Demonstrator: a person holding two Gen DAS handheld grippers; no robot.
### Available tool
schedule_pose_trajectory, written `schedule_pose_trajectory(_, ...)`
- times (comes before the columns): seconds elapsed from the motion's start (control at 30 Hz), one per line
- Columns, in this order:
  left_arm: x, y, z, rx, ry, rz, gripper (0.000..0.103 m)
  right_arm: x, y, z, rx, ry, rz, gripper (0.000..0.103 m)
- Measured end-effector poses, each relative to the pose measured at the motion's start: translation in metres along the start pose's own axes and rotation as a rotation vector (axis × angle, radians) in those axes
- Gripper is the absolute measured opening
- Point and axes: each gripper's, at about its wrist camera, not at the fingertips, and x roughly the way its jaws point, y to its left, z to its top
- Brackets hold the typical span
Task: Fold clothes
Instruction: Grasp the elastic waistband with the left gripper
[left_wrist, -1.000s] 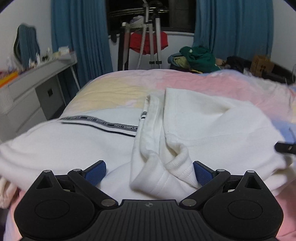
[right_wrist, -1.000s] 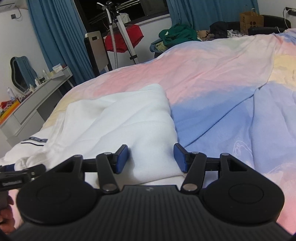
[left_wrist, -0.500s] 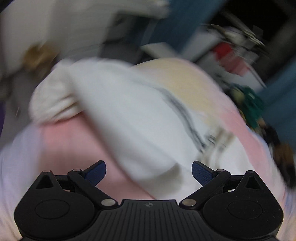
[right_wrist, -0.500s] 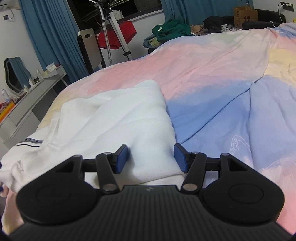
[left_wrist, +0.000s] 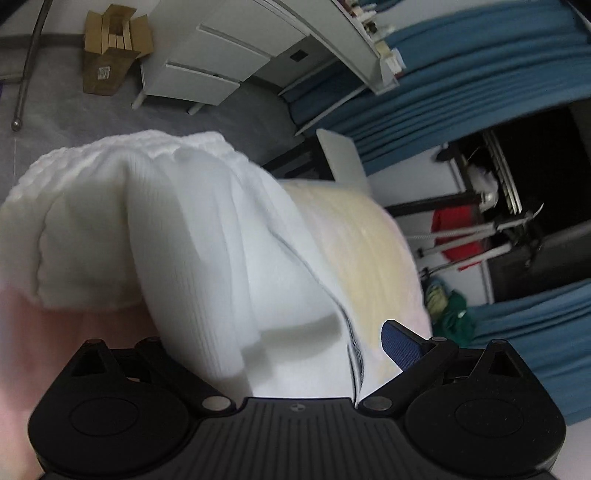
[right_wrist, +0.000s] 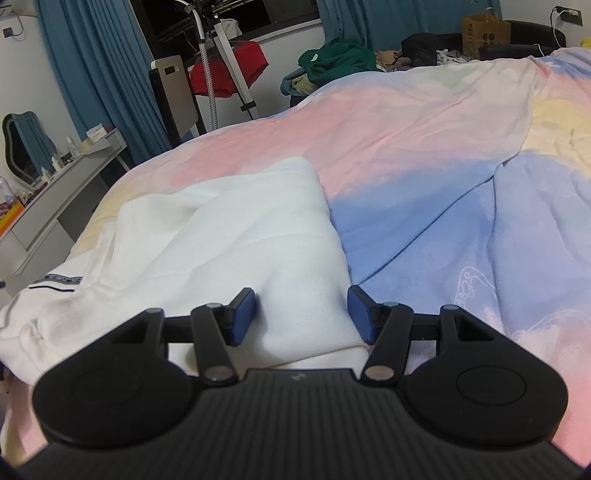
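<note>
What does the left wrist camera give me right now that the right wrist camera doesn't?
Left wrist only: the floor with an open cardboard box, and the white garment bunched between the left gripper fingers, the view rolled sideways. Right wrist only: the blue part of the bedspread, a paper bag, and the open right gripper over the garment's edge. Both: garment, bedspread, blue curtains, red cloth.

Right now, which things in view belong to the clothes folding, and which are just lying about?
Job:
white garment
left hand-held gripper
right hand-held gripper
pastel bedspread, the work surface

Lying about:
green clothes pile
red cloth
cardboard box
paper bag
</note>
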Motion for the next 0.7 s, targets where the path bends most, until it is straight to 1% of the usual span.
schedule_pose_trajectory(0.1,0.002,0.007,0.01,-0.063,-0.02,-0.059,0.095,0.0,0.0,0.0,0.001,-0.001,-0.002,0.058)
schedule_pose_trajectory(0.13,0.006,0.009,0.014,-0.064,-0.026,-0.058,0.094,0.0,0.001,0.0,0.002,-0.001,-0.003,0.058)
schedule_pose_trajectory(0.17,0.01,0.011,0.017,-0.056,-0.029,-0.035,0.091,0.0,0.001,0.0,0.002,-0.002,-0.004,0.058)
schedule_pose_trajectory(0.2,0.013,0.012,0.019,-0.043,-0.031,-0.005,0.084,0.0,0.001,0.001,0.002,-0.004,-0.006,0.058)
schedule_pose_trajectory(0.23,0.017,0.014,0.022,-0.032,-0.035,0.02,0.081,-0.001,0.003,0.001,-0.001,-0.011,-0.007,0.059)
schedule_pose_trajectory(0.27,0.021,0.017,0.026,-0.03,-0.04,0.036,0.075,-0.003,0.005,0.001,-0.009,-0.023,-0.008,0.059)
schedule_pose_trajectory(0.33,0.027,0.021,0.026,-0.023,-0.042,0.057,0.071,-0.005,0.009,0.002,-0.036,-0.043,-0.009,0.059)
schedule_pose_trajectory(0.43,0.029,0.018,0.023,0.019,-0.061,0.086,0.064,-0.002,0.016,0.001,-0.089,-0.033,-0.028,0.059)
schedule_pose_trajectory(0.5,0.029,0.013,0.021,0.055,-0.091,0.105,0.049,0.002,0.02,-0.001,-0.128,-0.015,-0.042,0.06)
schedule_pose_trajectory(0.53,0.028,0.011,0.019,0.079,-0.105,0.119,0.045,0.004,0.021,-0.002,-0.146,-0.006,-0.047,0.061)
schedule_pose_trajectory(0.57,0.025,0.005,0.015,0.114,-0.121,0.138,0.037,0.006,0.023,-0.004,-0.163,0.0,-0.053,0.062)
schedule_pose_trajectory(0.63,0.021,-0.011,0.007,0.202,-0.162,0.179,0.029,0.009,0.026,-0.006,-0.193,0.006,-0.068,0.062)
schedule_pose_trajectory(0.7,0.013,-0.03,-0.004,0.3,-0.208,0.212,0.024,0.01,0.027,-0.006,-0.194,0.009,-0.076,0.062)
